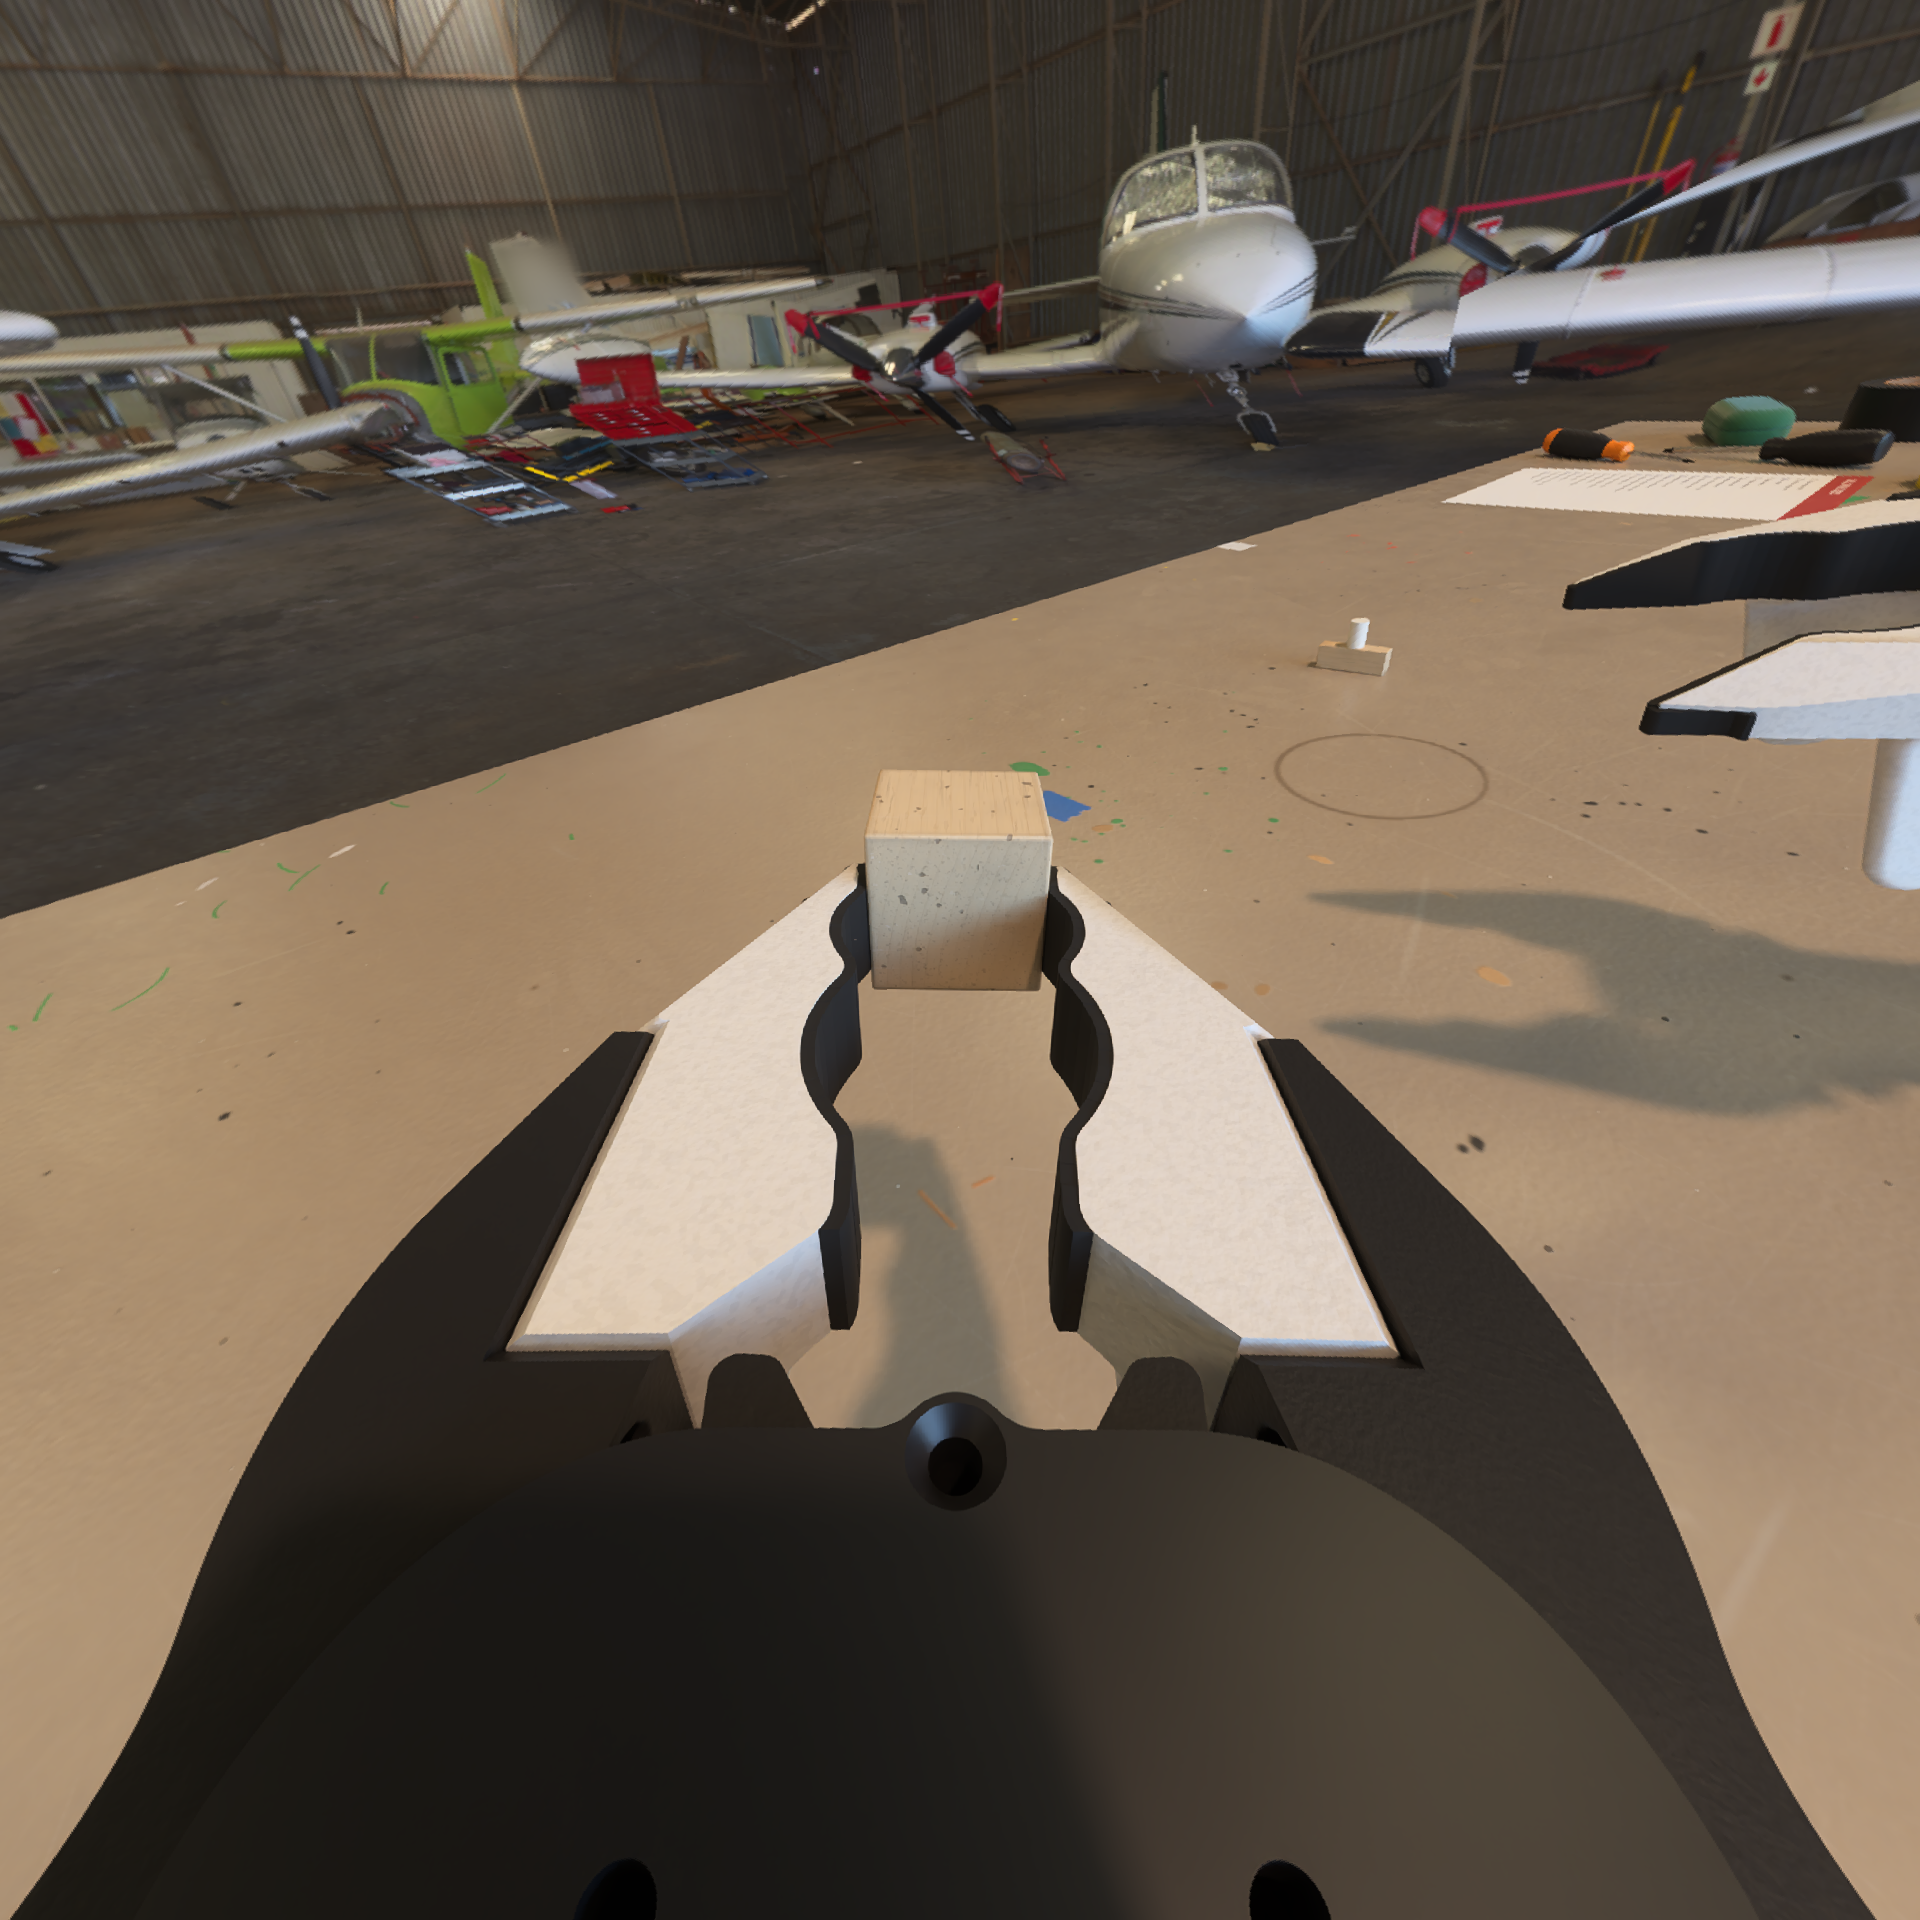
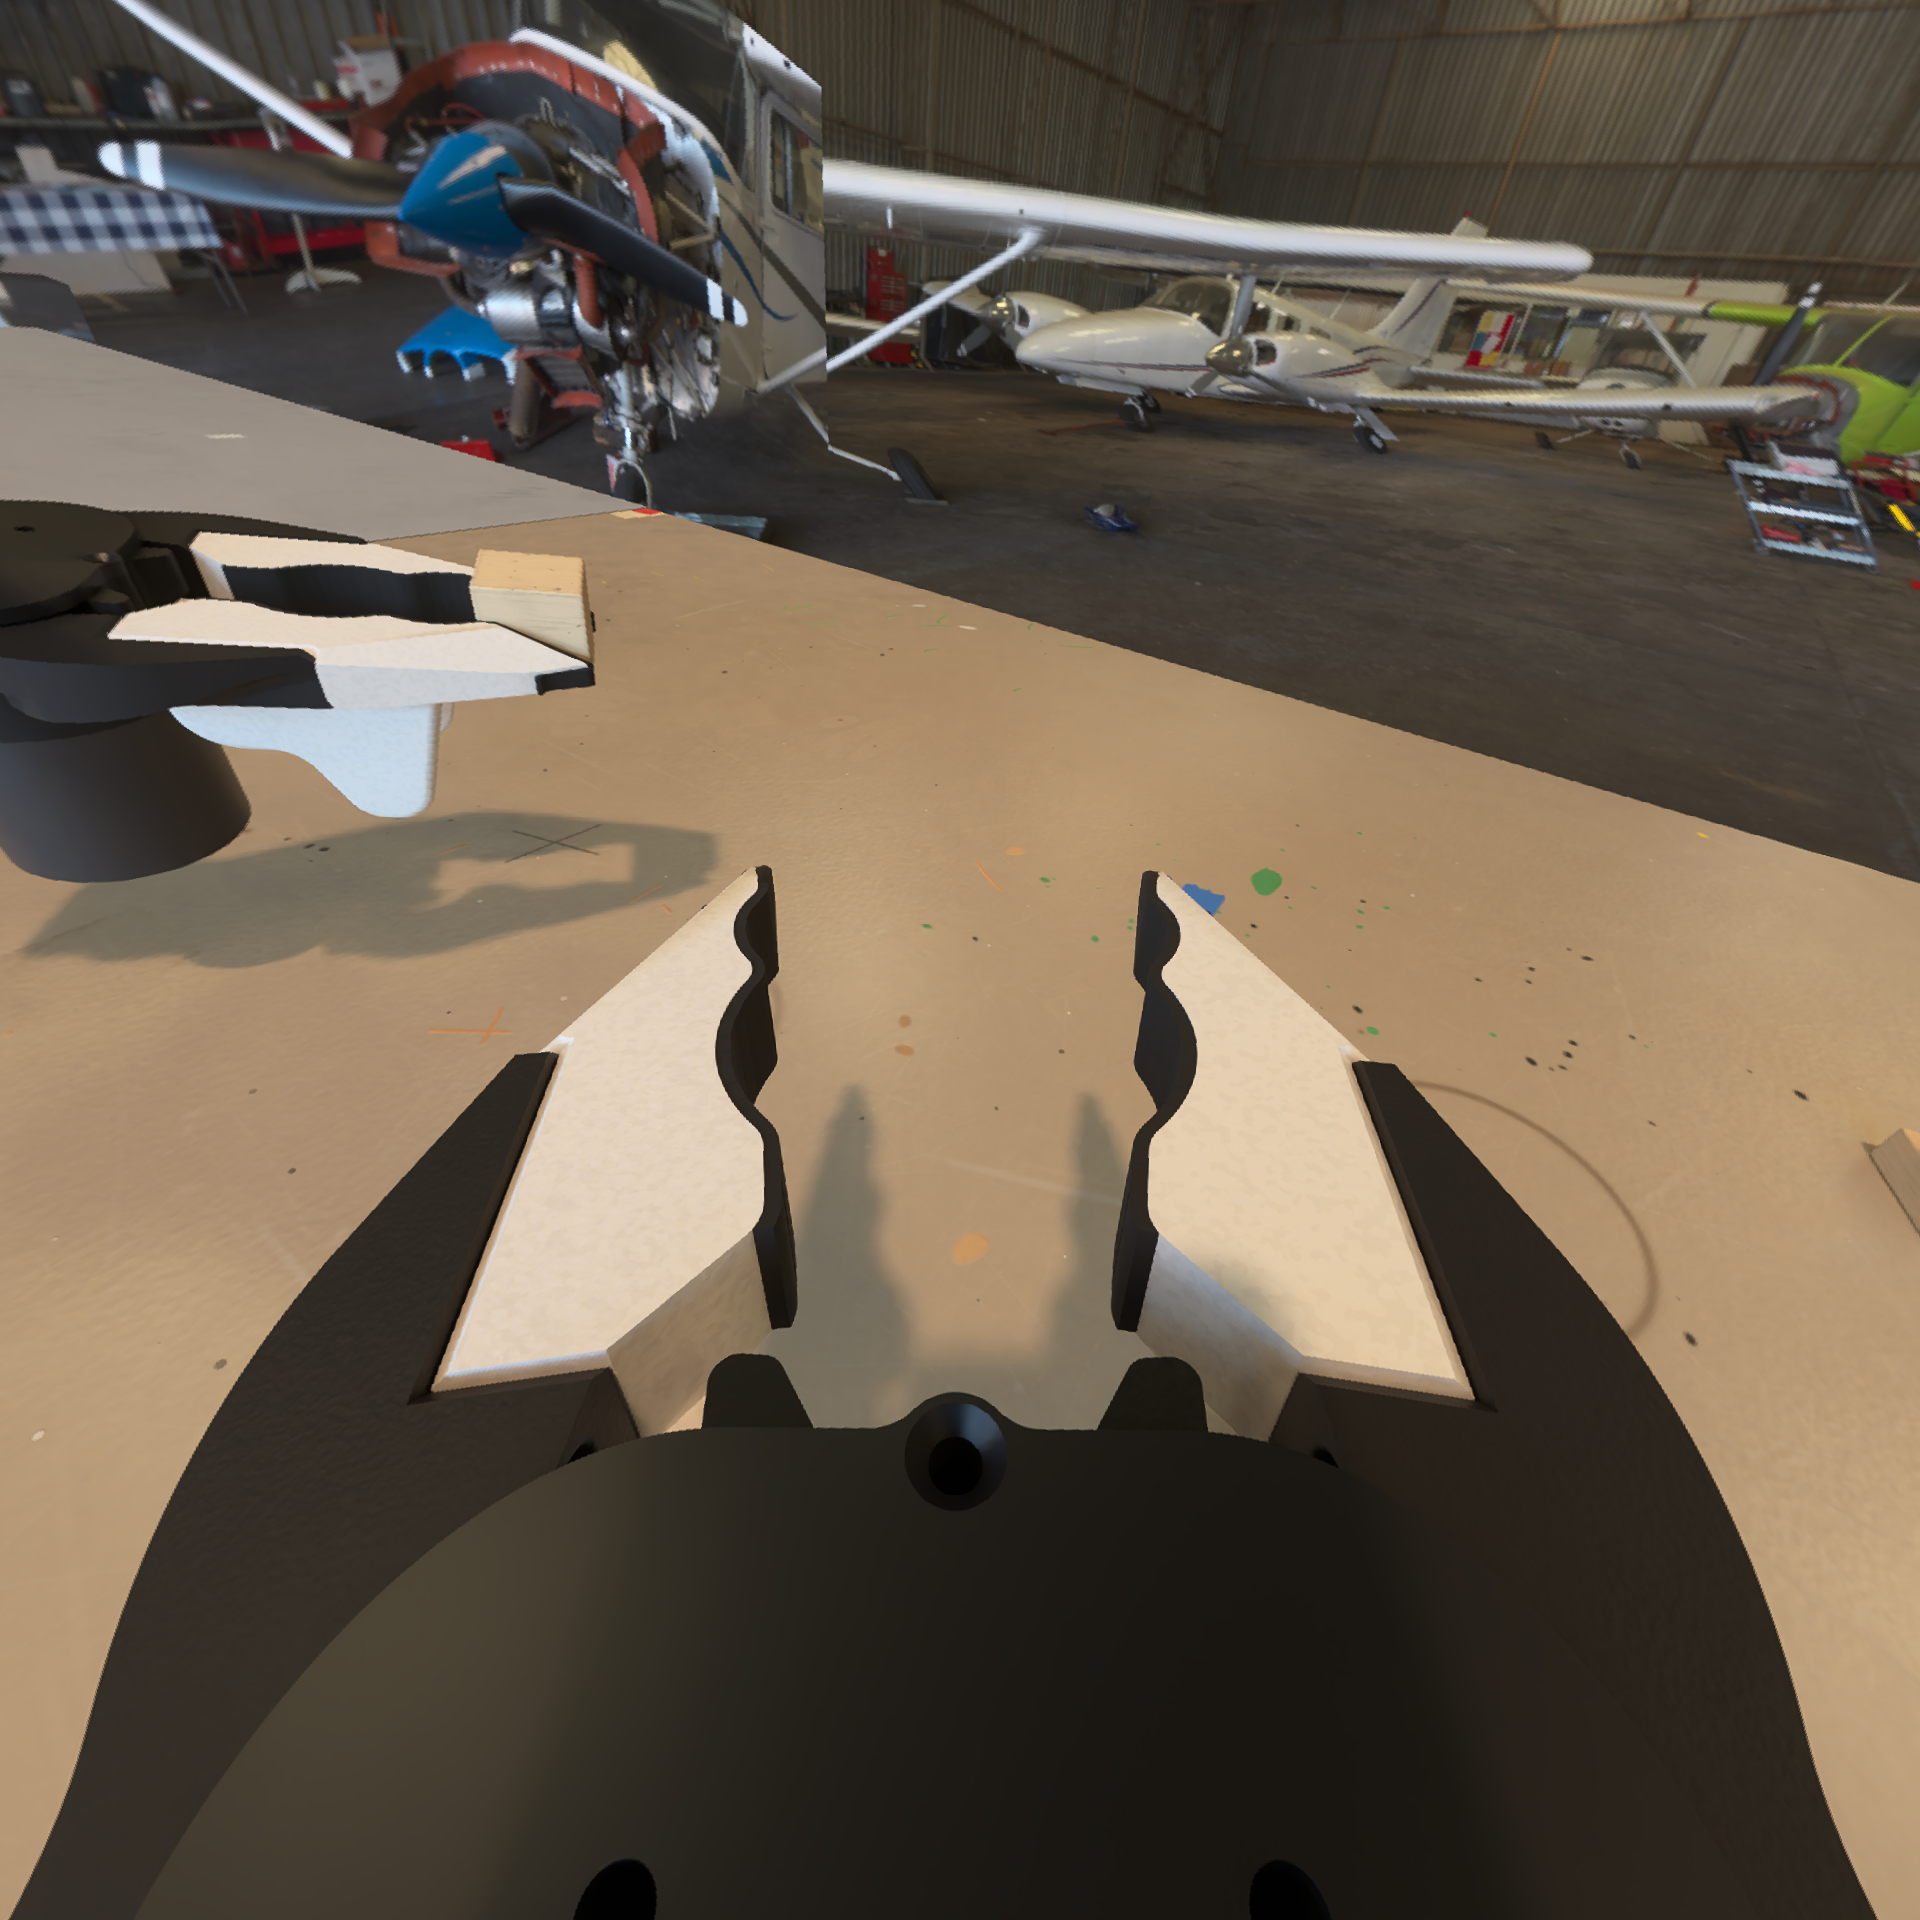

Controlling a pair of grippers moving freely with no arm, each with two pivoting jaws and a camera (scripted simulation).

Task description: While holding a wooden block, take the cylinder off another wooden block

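My left gripper (image 1: 956,904) is shut on a pale wooden cube (image 1: 956,831) and holds it above the tan table. A small flat wooden block (image 1: 1354,660) lies far ahead to the right, with a short white cylinder (image 1: 1359,630) standing upright on it. My right gripper (image 2: 956,878) is open and empty above the table. In the left wrist view it shows at the right edge (image 1: 1610,660), near the flat block. The right wrist view shows the left gripper (image 2: 566,634) with the cube (image 2: 530,597) at the left, and a sliver of wood (image 2: 1899,1179) at the right edge.
The table's far edge (image 1: 727,707) runs diagonally, with hangar floor beyond. At the far right stand an orange-tipped screwdriver (image 1: 1588,445), a black-handled tool (image 1: 1827,449), a green object (image 1: 1749,419) and a white paper sheet (image 1: 1642,491). A thin circle (image 1: 1382,776) is drawn on the table.
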